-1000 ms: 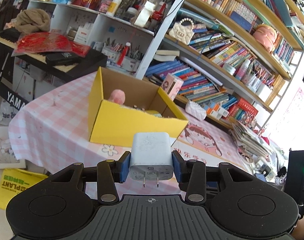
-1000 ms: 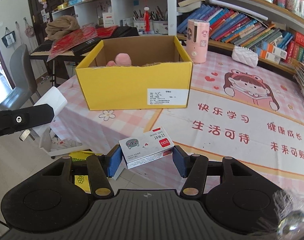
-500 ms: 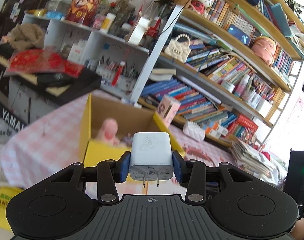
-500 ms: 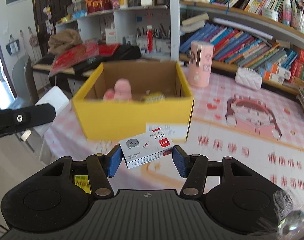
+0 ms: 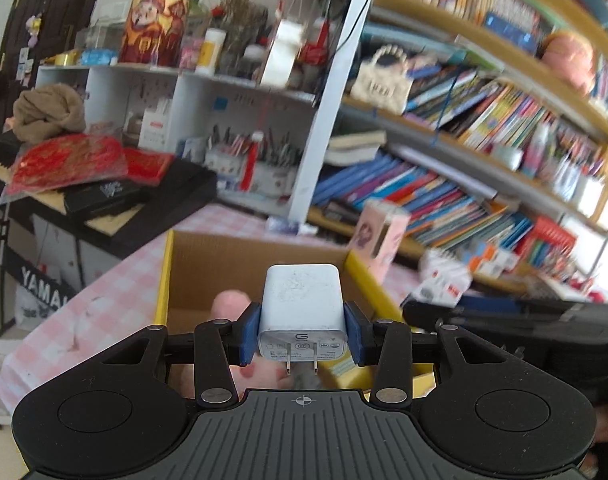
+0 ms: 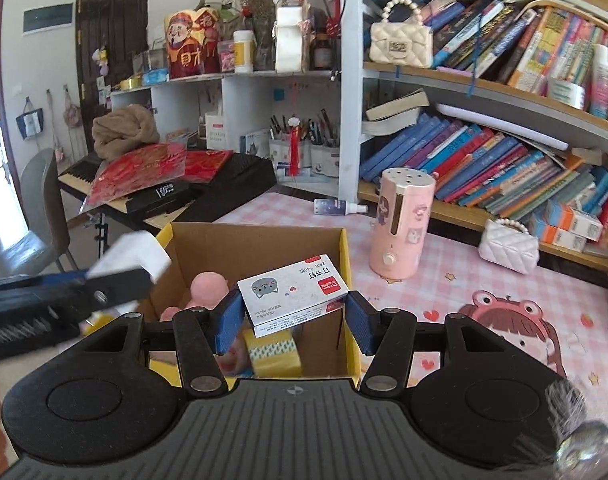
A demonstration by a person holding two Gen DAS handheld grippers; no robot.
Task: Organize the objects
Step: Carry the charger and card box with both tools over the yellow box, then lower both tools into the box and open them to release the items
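- Yellow cardboard box [image 6: 345,276] with a brown inside sits open-topped on the pink checked tablecloth [image 6: 483,280], and it lies directly ahead of and below both grippers.
- White square wall charger [image 5: 302,304] is clamped between the blue pads of the left gripper [image 5: 302,332], prongs pointing back toward the camera; it hangs over the near part of the box opening, left of centre.
- Small white staple box with a grey cat print [image 6: 294,294] is pinched by its short ends in the right gripper [image 6: 294,318], its long axis running across the jaws and tilted up to the right.
- From the right wrist view the staple box hangs over the right half of the opening, close to the right wall of the yellow box.
- Inside, a pink plush toy [image 6: 208,286] fills the left and middle, and a yellow patterned roll [image 6: 274,354] lies near the front; the bare cardboard floor shows mostly at the far right.
- Both hands look equally close to the opening, side by side, the left one with its charger [image 6: 132,254] at the left edge of the box.
- Letting go here would probably land each item inside, the charger on top of the plush.
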